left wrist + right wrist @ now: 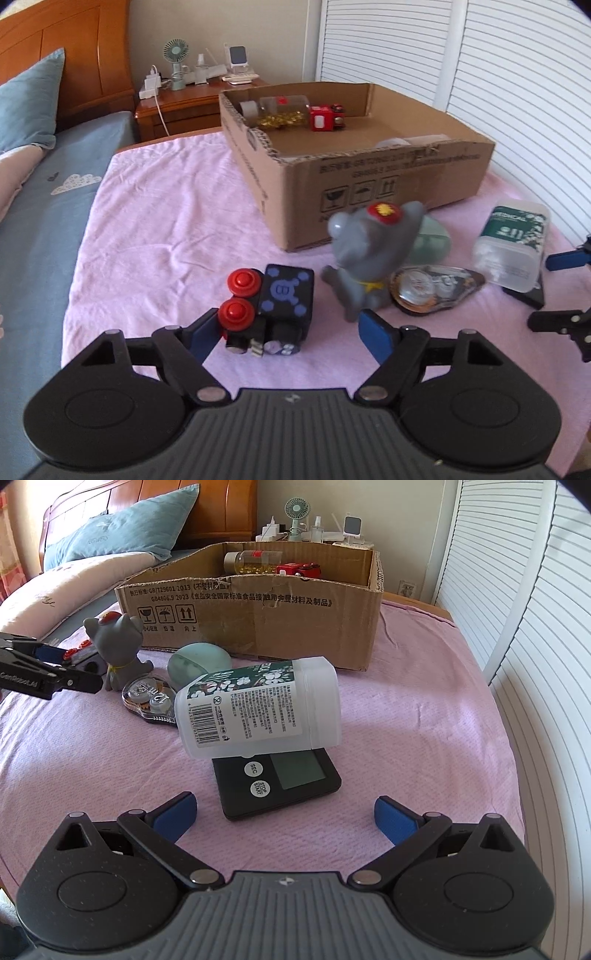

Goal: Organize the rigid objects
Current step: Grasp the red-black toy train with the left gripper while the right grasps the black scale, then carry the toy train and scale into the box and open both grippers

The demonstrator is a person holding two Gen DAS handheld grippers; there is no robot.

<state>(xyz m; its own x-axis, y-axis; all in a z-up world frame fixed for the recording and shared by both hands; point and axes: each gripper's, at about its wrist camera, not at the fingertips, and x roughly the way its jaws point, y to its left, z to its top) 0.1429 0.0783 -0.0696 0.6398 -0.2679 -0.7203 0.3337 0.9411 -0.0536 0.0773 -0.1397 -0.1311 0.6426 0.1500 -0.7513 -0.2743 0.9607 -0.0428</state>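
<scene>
Jaws of the left gripper [291, 332] stand apart around a black toy block with two red round buttons and a blue-patterned cube face [269, 306]; one blue pad lies against the red-button side, the other is clear of the toy, so no grip is made yet. Jaws of the right gripper [286, 814] are wide apart and empty, poised just short of a flat black digital timer with two white buttons [280, 782].

A white plastic bottle with a green flowered label [258, 709] lies on its side, resting partly on the timer. Beside it are a clear teardrop-shaped correction-tape dispenser [149, 699], a pale green oval case [199, 661] and a grey cat figurine with a red cap [116, 646]. All sit on a pink cloth [406, 738] spread over the bed.

Behind them stands an open brown cardboard box [258, 627]. It already holds a clear bottle of yellow capsules [255, 561] and a red toy block [295, 569].

Judged from this layout, the task is partly done: two items are boxed and six are left outside, the black toy block seemingly next.
</scene>
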